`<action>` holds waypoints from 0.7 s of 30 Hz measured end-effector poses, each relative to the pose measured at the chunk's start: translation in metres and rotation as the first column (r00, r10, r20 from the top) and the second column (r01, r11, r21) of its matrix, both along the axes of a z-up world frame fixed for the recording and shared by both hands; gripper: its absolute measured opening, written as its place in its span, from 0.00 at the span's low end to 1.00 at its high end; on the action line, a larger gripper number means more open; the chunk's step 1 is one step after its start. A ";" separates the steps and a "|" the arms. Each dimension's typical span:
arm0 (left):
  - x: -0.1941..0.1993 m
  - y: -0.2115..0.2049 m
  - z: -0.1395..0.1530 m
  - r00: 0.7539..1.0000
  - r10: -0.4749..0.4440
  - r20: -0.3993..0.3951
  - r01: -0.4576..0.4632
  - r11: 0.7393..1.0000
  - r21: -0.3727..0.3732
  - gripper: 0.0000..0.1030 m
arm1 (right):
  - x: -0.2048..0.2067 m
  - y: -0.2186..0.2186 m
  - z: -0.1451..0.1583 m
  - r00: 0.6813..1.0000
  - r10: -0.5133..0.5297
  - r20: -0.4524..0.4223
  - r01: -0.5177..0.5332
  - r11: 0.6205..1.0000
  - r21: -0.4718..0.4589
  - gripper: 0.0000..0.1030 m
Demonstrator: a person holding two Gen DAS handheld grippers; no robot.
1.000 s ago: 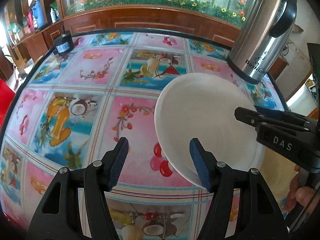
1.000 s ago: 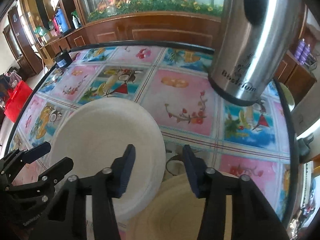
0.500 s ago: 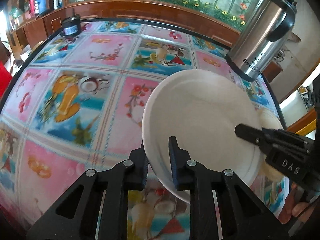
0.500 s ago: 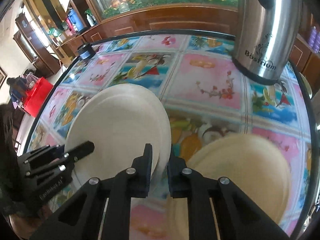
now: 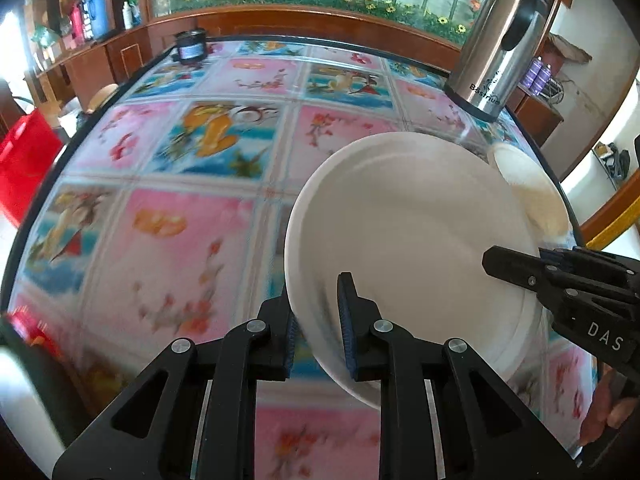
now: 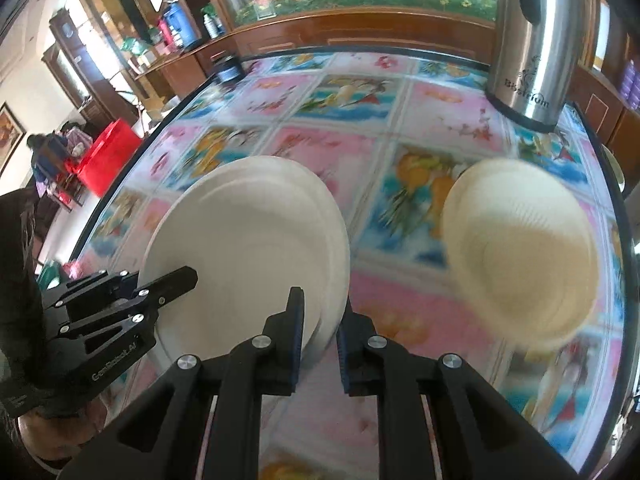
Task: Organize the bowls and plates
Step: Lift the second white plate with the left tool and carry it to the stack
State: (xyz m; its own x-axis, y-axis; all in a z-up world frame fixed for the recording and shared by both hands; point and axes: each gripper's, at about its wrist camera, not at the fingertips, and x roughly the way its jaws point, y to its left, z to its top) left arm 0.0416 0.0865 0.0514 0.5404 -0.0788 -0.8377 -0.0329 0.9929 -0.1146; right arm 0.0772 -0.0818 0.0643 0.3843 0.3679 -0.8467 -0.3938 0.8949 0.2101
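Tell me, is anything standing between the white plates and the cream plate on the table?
Nothing visible does. The white plates, gripped at opposite rims by the left gripper and the right gripper, have only bare tablecloth between them and the cream plate. The steel flask stands farther back.

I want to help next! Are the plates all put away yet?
Not yet. Nothing looks finished. Both the left gripper and the right gripper are clamped on the white plates, tilted above the table. The cream bowl sits apart, untouched.
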 end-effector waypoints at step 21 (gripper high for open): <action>-0.118 0.062 0.032 0.992 0.059 0.112 -0.059 0.998 0.004 0.18 | -0.105 0.058 0.017 0.996 0.081 0.034 -0.081 0.996 0.020 0.16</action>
